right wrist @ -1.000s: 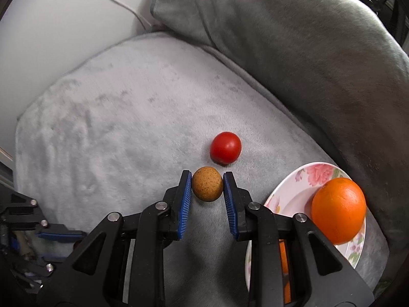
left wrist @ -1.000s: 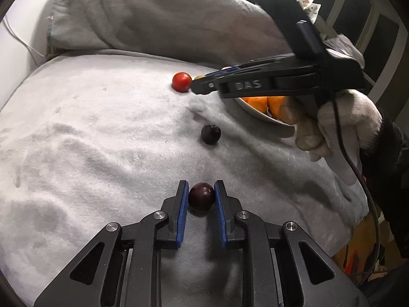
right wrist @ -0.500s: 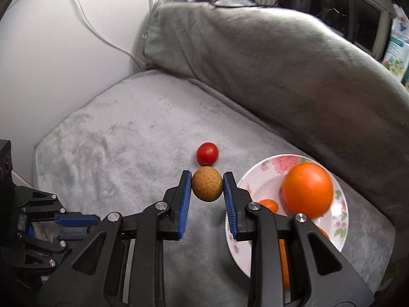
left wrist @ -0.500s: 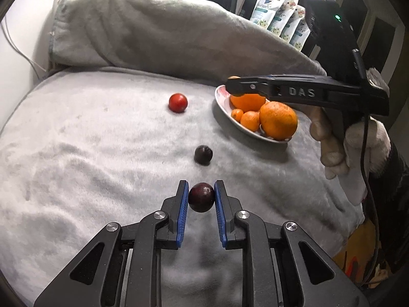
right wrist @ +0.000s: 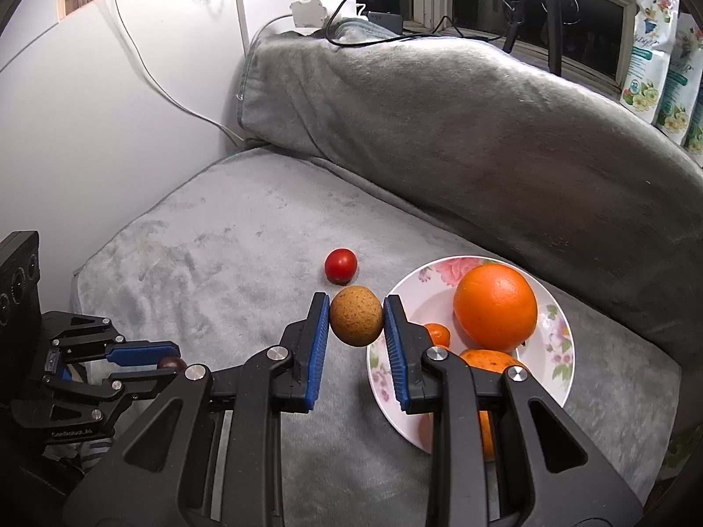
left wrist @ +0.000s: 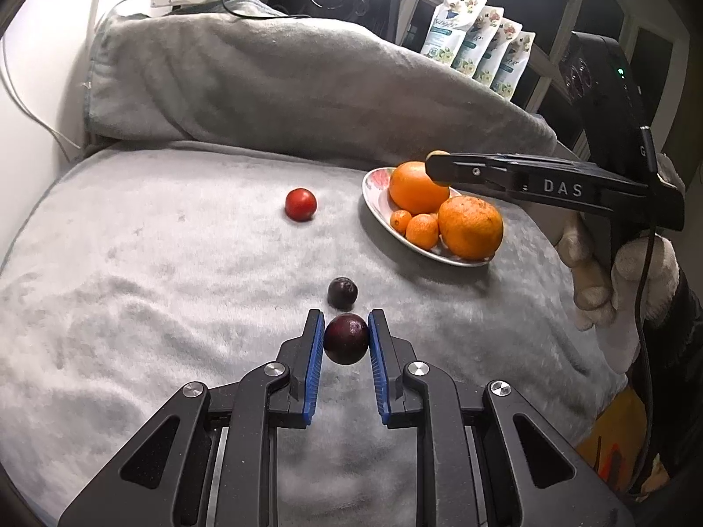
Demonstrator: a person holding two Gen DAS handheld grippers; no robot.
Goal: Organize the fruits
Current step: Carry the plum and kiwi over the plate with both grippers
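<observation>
My left gripper [left wrist: 346, 339] is shut on a dark plum [left wrist: 346, 338] and holds it above the grey blanket. A second dark plum [left wrist: 342, 292] lies just beyond it. My right gripper [right wrist: 356, 323] is shut on a brown speckled fruit [right wrist: 356, 315], held up beside the floral plate [right wrist: 554, 316]. The plate [left wrist: 375, 189] holds two large oranges [left wrist: 470, 228] and small kumquats [left wrist: 422, 230]. A red tomato [left wrist: 300, 204] lies on the blanket left of the plate; it also shows in the right wrist view [right wrist: 340, 265]. The right gripper [left wrist: 435, 167] hovers over the plate in the left wrist view.
A thick grey cushion [left wrist: 285, 88] rises behind the blanket. A white wall with a cable [right wrist: 132, 66] is at the left. Snack pouches [left wrist: 479, 44] stand on the sill behind. The blanket's edge drops off at the right [left wrist: 606, 391].
Both grippers have risen with their fruits. The right gripper has moved from beside the tomato to above the plate's edge, uncovering the plate in the left wrist view.
</observation>
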